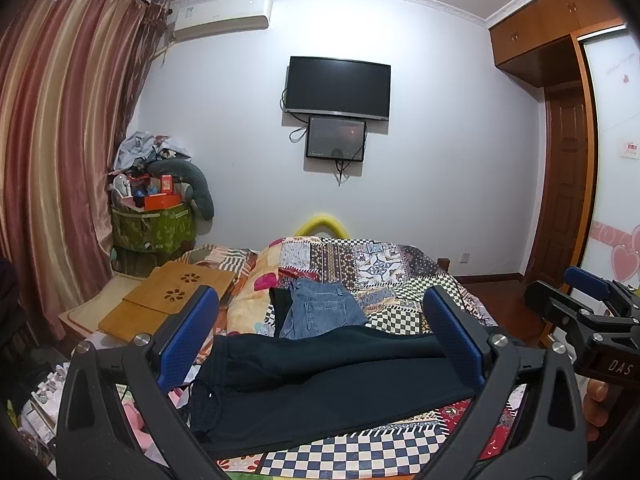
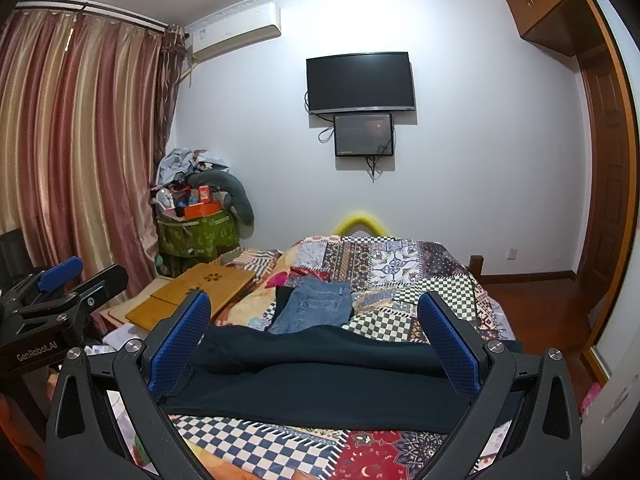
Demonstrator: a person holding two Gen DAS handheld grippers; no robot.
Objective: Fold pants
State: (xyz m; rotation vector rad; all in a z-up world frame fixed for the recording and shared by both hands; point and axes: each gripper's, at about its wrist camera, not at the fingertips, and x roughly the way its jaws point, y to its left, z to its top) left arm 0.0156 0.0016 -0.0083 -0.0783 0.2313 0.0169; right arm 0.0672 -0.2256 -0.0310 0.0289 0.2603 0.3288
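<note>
Both claws (left, right) agape

Matt dark cloth pants on patchwork quilt (printed cotton-like); denim jeans; smooth wooden tray.

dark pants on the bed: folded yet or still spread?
Partly folded, it seems. The dark pants lie across the patchwork quilt with one layer doubled over another lengthwise. Left gripper and right gripper are open, holding nothing.
</note>
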